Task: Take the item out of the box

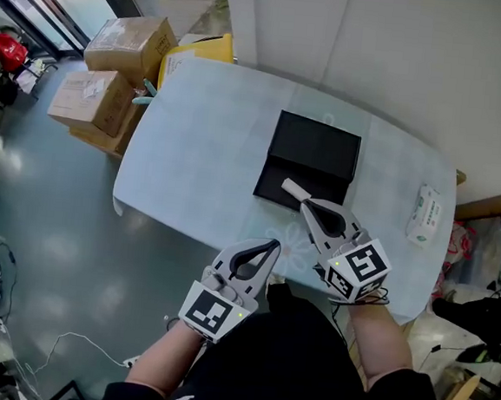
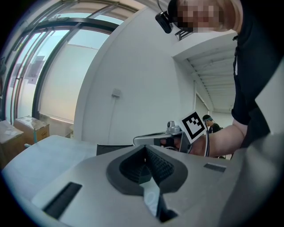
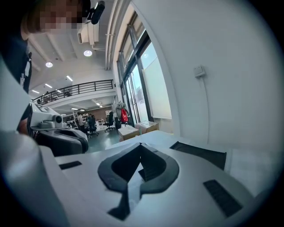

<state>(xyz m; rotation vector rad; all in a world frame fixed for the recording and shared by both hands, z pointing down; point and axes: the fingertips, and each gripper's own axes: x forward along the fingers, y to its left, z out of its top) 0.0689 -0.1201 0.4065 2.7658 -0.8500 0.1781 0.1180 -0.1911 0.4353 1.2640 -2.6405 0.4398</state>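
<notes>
A black box lies open on the pale blue table, and its near half shows a small white oblong item. My right gripper hovers just short of that item with its jaws shut and nothing between them; whether it touches the item I cannot tell. In the right gripper view the closed tips point left of the box. My left gripper hangs at the table's near edge, shut and empty. In its own view the tips meet, with the box and the right gripper beyond.
A white tissue pack lies near the table's right edge. Cardboard boxes and a yellow object stand on the floor past the far left corner. A white wall runs behind the table. The left gripper shows at the left of the right gripper view.
</notes>
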